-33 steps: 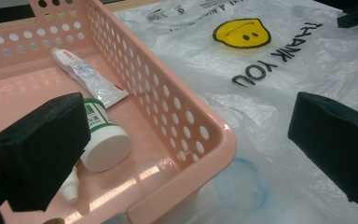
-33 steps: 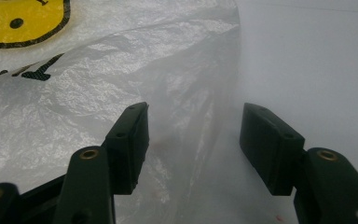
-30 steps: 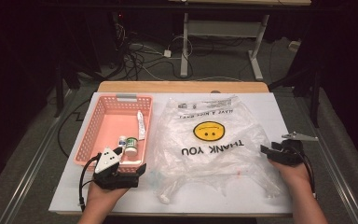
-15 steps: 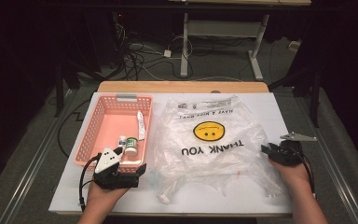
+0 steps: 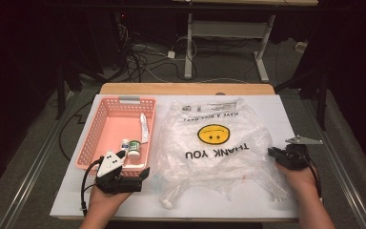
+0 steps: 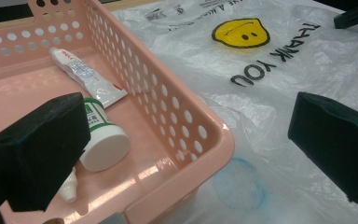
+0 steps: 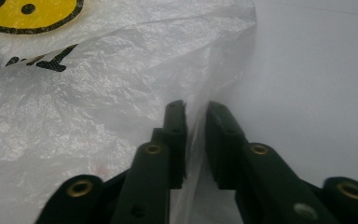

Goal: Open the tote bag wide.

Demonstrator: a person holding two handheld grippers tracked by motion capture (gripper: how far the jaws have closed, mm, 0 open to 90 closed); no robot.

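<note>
The right claw (image 7: 196, 109), nearly clenched, straddles the plastic bag's (image 5: 219, 157) right edge; the left claw (image 6: 186, 140) gapes beside the basket (image 6: 186, 126).

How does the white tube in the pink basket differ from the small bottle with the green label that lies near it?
The white tube is long, flat and thin, while the bottle is short and round with a wide white cap. The tube carries small red and blue print; the bottle has a green label. The tube lies farther back, against the basket wall; the bottle lies nearer the left gripper. Both lie on their sides on the basket floor.
</note>
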